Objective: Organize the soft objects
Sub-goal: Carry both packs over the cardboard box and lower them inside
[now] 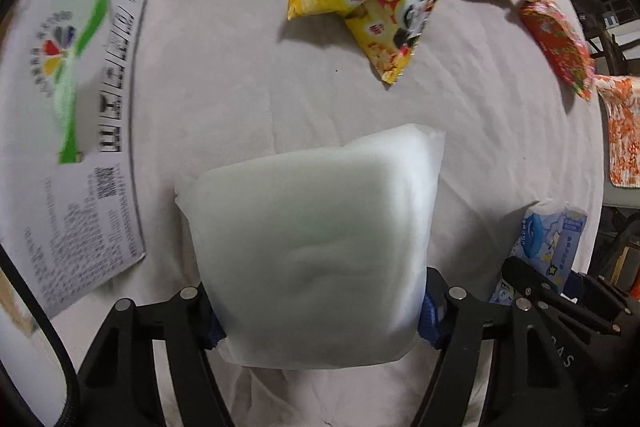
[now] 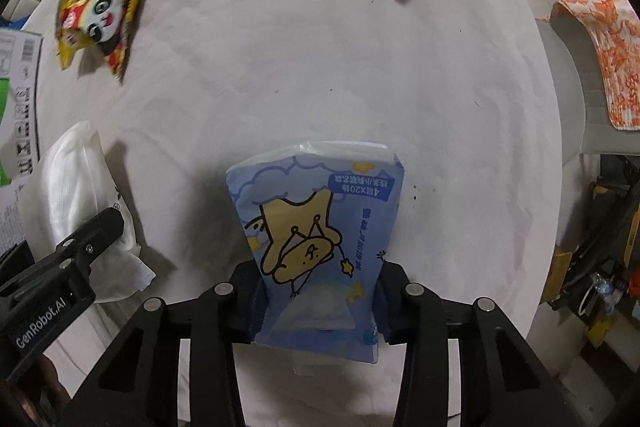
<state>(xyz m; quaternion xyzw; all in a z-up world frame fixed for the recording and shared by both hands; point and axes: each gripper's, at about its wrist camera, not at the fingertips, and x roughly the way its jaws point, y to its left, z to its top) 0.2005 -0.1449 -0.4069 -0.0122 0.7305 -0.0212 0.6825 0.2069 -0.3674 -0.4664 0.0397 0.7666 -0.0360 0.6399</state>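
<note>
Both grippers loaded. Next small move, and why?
Probably carry the white pack in the left gripper toward the white box on its left. Both packs are already clamped, the blue tissue pack in the right gripper.

The left gripper (image 2: 60,267), seen at eight o'clock in the right wrist view, bore the white lettering "GenRobot.AI" on its black body. The blue tissue pack (image 2: 320,247), at the centre and printed upside down, carried "4" and "X20" among Chinese characters in a dark blue banner. In the left wrist view, the right gripper (image 1: 560,307) at four o'clock showed the faint letters "AS". The white box (image 1: 72,107) at nine o'clock held barcodes and print too blurred to read.
</note>
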